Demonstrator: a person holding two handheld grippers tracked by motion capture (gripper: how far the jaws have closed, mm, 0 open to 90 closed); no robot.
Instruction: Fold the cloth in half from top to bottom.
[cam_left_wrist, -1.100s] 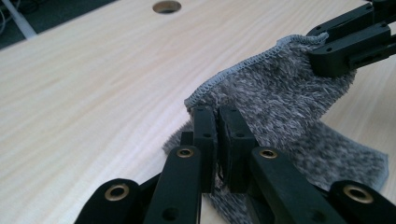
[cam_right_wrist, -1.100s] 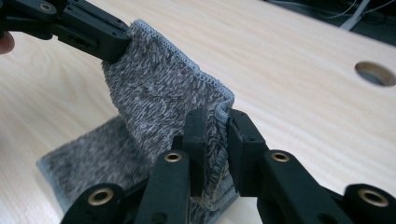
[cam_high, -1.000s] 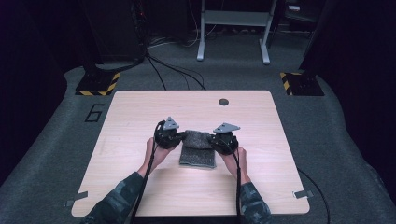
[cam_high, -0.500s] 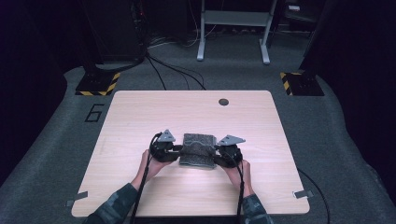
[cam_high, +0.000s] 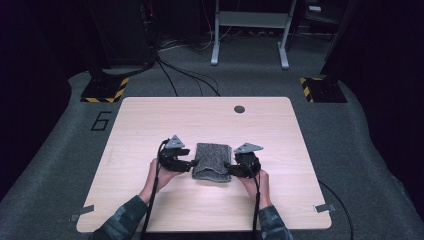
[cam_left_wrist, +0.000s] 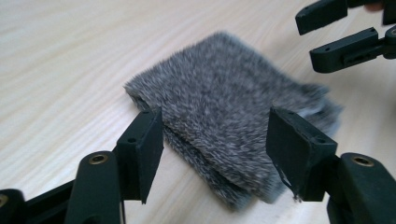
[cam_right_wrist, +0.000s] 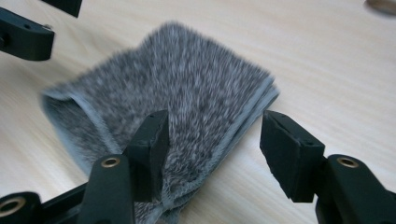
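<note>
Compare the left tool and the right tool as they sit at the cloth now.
The left tool sits at the grey cloth's left edge, the right tool at its right edge. In its own view, the left tool frames a folded corner; the right tool frames the layered open edges. Both are open, with nothing pinched, low over the wooden table.

A pale wooden tabletop (cam_high: 150, 125) with rounded corners stands on grey floor (cam_high: 370, 150). A folded grey furry cloth (cam_high: 212, 161) lies on it toward the near side. A small dark round spot (cam_high: 239, 109) sits near the far edge.
</note>
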